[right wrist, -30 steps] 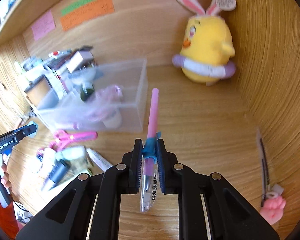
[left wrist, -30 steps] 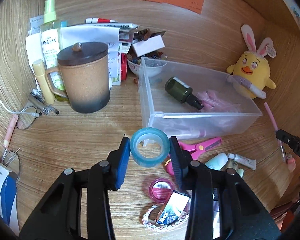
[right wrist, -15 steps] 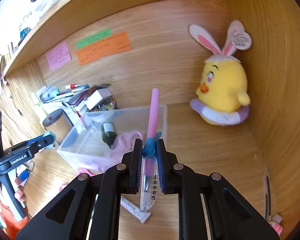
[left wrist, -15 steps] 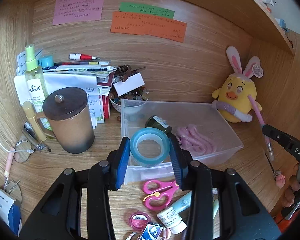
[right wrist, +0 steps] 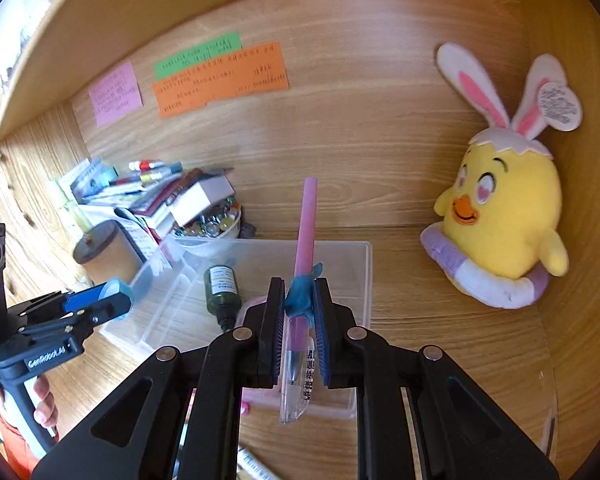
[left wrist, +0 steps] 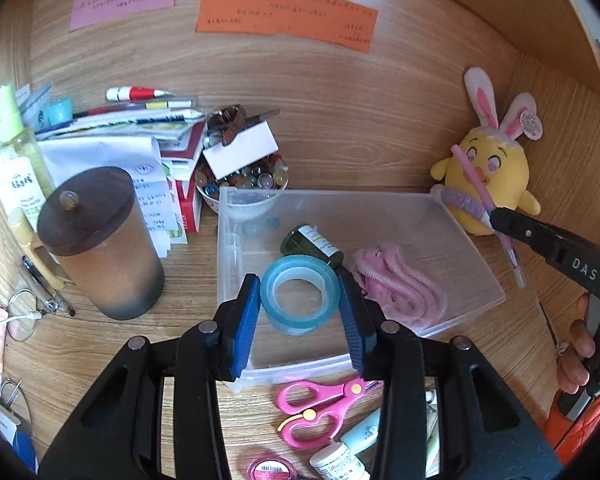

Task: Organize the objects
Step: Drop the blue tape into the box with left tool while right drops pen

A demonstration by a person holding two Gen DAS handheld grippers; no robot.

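Left wrist view: the left gripper (left wrist: 299, 296) is clamped on a blue tape roll (left wrist: 299, 293), its pads pressing the roll's outer wall from either side, so the hole faces the camera and the roll's axis runs roughly along the fingers. It is held at frame centre, over the clear plastic bin (left wrist: 476, 280), probably so it can be let go among the things already inside: a dark green bottle (left wrist: 312, 242) lying on its side and a pink cord bundle (left wrist: 400, 284). Pink scissors (left wrist: 316, 404) and small tubes lie on the tabletop (left wrist: 100, 360) at the lower edge, outside the bin, seemingly not yet sorted. At the right of the frame the right gripper (left wrist: 496, 216) carries a pink pen (left wrist: 474, 178).

Right wrist view: the right gripper (right wrist: 298, 304) is shut on the pink pen (right wrist: 306, 236), gripping it near the middle at a blue band. The pen's long axis runs along the fingers, pink end pointing toward the top of the frame and the back wall, clear cap end toward the camera. It hangs over the bin's (right wrist: 360, 264) right half, a fair position for lowering it in lengthwise. At left, the left gripper (right wrist: 112, 294) shows with its tape roll (right wrist: 114, 286).
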